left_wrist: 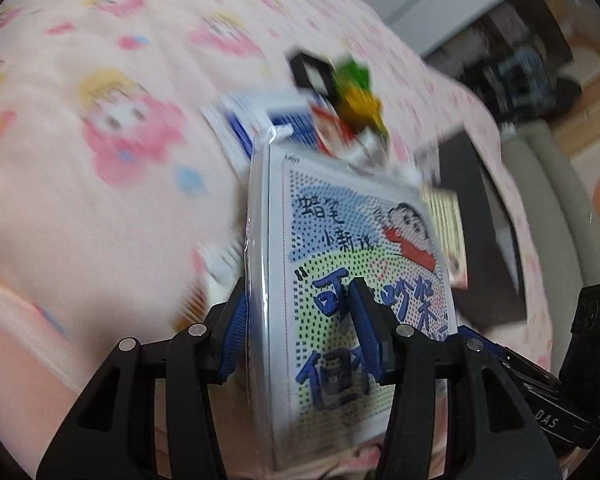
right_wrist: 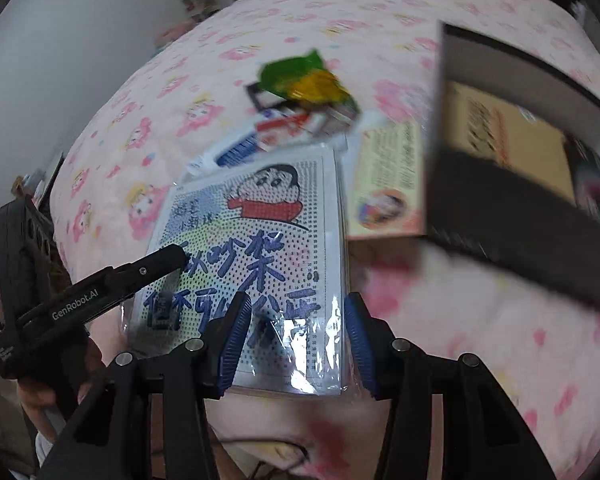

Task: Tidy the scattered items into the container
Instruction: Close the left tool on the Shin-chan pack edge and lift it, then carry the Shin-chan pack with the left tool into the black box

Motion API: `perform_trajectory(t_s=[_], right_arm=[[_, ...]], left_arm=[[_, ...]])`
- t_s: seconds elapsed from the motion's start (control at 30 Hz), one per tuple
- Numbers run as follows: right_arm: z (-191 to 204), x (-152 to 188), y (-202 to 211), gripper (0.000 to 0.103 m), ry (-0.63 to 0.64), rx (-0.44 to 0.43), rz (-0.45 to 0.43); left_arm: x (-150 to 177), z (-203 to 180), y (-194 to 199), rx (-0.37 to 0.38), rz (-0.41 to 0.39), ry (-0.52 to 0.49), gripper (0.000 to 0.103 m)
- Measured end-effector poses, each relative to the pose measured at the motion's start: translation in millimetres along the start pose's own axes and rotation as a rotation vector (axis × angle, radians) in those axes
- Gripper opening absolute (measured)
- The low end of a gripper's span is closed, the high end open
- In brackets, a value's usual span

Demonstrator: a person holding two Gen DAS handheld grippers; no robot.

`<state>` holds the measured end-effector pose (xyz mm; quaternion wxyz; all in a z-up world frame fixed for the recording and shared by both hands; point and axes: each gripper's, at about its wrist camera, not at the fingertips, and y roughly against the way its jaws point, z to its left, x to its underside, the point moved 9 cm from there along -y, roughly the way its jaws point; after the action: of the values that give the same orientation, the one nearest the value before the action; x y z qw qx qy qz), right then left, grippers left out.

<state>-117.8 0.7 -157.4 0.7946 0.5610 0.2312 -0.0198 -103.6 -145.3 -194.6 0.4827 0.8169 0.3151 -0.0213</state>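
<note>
A flat plastic-wrapped pack with a cartoon boy and blue lettering point(left_wrist: 352, 264) is held up over the pink bedcover point(left_wrist: 100, 208). My left gripper point(left_wrist: 300, 332) is shut on its near end, one pad behind its edge and one on its printed face. In the right wrist view the same pack point(right_wrist: 260, 240) faces me, and my right gripper point(right_wrist: 298, 340) is shut on its lower right corner and wrap. A left finger point(right_wrist: 160, 262) lies on the pack's left side. The black container point(right_wrist: 500, 152) with a tan inside stands at the right.
Beyond the pack lies a heap: a green and yellow snack bag point(right_wrist: 304, 80), blue and white packets point(right_wrist: 240, 148), a yellow printed card point(right_wrist: 388, 184). A person's hand point(right_wrist: 40, 392) grips the left tool. Furniture and floor show beyond the bed's edge point(left_wrist: 520, 72).
</note>
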Motion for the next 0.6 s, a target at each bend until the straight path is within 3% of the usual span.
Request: perform_trajectory(t_s=[0.13,0.3,0.43,0.6], right_arm=[[-27,35,5,0.044,-0.084,0.0,0.023],[-44,53,5,0.044,-0.143,-0.018,0.034],[-46,51,1,0.044,-0.147,-0.058,0.021],[-40,34,-19,0.045,-0.051,-0.041,0.012]], left_arm=[[28,-20,-12,-0.036,0.067,-0.07,0.057],[45,-23,-19,-0.061,0.105,-0.084,0.057],[44,-10,-21,-0.094,0.111,-0.07,0.052],[45,-8,-28,-0.129,0.127,-0.091,0.058]])
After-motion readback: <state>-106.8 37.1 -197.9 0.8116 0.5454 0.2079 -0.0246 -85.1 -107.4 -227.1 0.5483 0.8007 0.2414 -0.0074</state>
